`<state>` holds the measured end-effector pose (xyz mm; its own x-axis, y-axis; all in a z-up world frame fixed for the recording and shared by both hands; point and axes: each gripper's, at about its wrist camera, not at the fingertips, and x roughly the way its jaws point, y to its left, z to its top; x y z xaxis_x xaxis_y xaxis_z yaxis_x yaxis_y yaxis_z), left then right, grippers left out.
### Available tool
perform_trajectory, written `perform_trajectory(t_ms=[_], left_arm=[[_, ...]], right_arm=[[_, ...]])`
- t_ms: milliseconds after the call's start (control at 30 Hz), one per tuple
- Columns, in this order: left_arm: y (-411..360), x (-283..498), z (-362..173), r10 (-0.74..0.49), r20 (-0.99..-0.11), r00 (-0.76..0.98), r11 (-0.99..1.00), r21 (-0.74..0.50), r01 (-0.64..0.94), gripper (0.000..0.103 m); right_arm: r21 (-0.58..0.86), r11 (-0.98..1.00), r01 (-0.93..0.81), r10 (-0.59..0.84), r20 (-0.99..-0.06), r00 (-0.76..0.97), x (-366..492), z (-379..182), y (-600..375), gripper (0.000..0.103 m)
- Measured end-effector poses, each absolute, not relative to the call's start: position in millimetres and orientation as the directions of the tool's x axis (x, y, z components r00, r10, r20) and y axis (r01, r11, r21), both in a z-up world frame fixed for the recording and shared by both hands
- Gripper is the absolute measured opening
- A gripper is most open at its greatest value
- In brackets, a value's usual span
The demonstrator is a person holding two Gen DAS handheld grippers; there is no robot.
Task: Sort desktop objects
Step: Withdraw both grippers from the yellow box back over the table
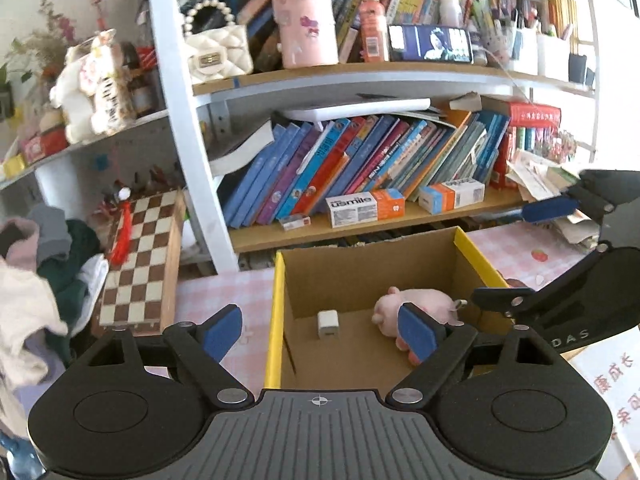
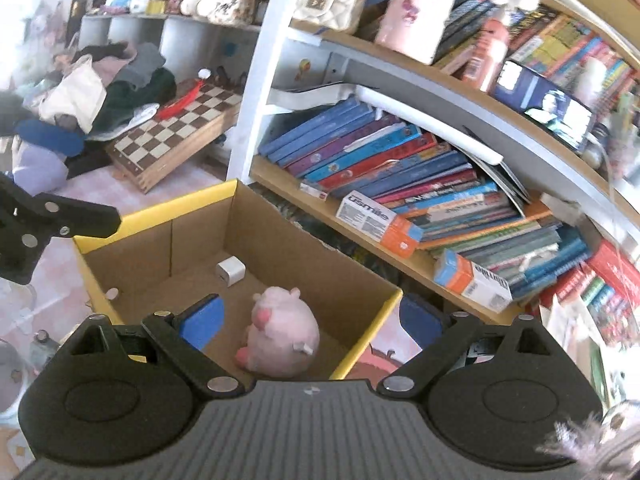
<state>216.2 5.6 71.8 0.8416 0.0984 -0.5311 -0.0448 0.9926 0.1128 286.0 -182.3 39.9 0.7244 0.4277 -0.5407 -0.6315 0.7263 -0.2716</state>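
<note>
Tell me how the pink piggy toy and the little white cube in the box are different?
The pink plush pig is round, soft-looking and fuzzy; the white charger cube is boxy with flat, hard-looking sides. The pig is much bigger than the cube. The pig lies tipped over near one side wall, while the cube sits flat by the far corner, apart from it. Both rest on the floor of the cardboard box, and neither gripper is holding them.

One cardboard box (image 1: pixel 384 264) stands on the desk, holding two things: one pink plush pig (image 1: pixel 420 304) and one white charger cube (image 1: pixel 329 324). One chessboard (image 1: pixel 138 260) leans nearby. Two toothpaste cartons (image 1: pixel 364 207) lie on the shelf.
</note>
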Motion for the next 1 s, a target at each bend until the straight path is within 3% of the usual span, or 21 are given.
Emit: perform_trajectory(t_ms=[533,1000], left_arm=[[28.4,126.9,49.9,0.091,-0.568,0.818,0.996,0.074,-0.059,0.092],[37.4,76.4,11.7,0.081,-0.640,0.764,0.996,0.030,-0.080,0.092]], right_arm=[[-0.218,0.832,-0.510,0.311,-0.578,0.754,182.1,12.9,-194.2,0.096],[-0.129,0.891,-0.435,0.248,-0.665,0.705,120.9,-32.2,-188.7,0.097]])
